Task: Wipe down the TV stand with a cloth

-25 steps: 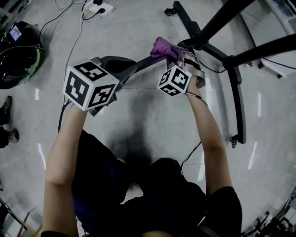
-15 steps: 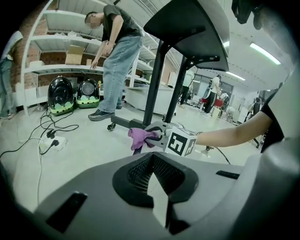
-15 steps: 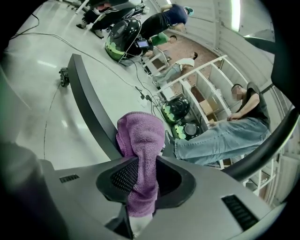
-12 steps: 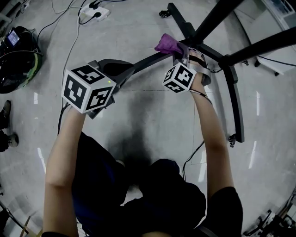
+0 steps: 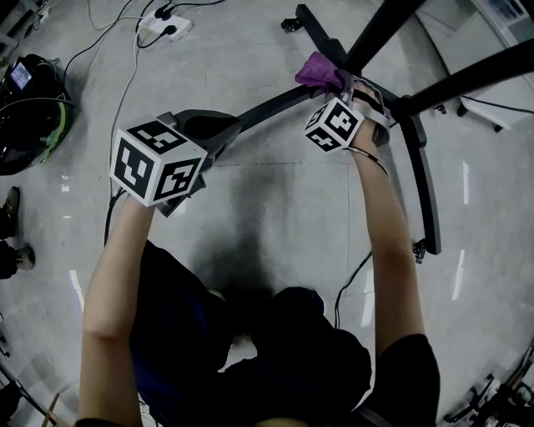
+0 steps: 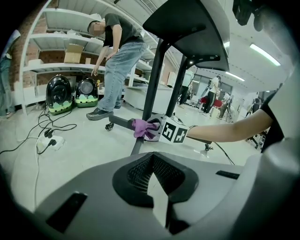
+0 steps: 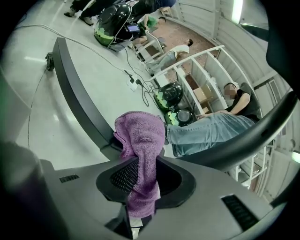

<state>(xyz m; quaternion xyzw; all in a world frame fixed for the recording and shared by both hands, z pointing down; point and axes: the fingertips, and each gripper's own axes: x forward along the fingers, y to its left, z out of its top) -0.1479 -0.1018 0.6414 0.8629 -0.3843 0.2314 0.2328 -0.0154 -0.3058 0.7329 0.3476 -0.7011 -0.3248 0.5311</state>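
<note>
Gripping a purple cloth (image 5: 318, 70) between its closed jaws, the right tool (image 5: 332, 85) reaches to the far side of the scene. There the bunched free end of the cloth lies against a black base bar of the TV stand (image 5: 427, 171), close to where the slanted posts rise from the base. In the right gripper view the cloth (image 7: 140, 140) runs up out of the jaws and folds over the top of the long dark bar (image 7: 75, 89), which stretches away to the far left across the floor.

The left tool (image 5: 215, 127) is held nearer and to the left, well apart from the cloth. Its jaws are together with nothing between them. It points along the same bar toward the right tool, and its own camera shows the cloth (image 6: 143, 129) ahead at the foot of a post.

A white power strip (image 5: 163, 26) with cables lies on the grey floor (image 5: 275, 208) at far left. A person in jeans (image 6: 117, 61) stands beyond the stand.
</note>
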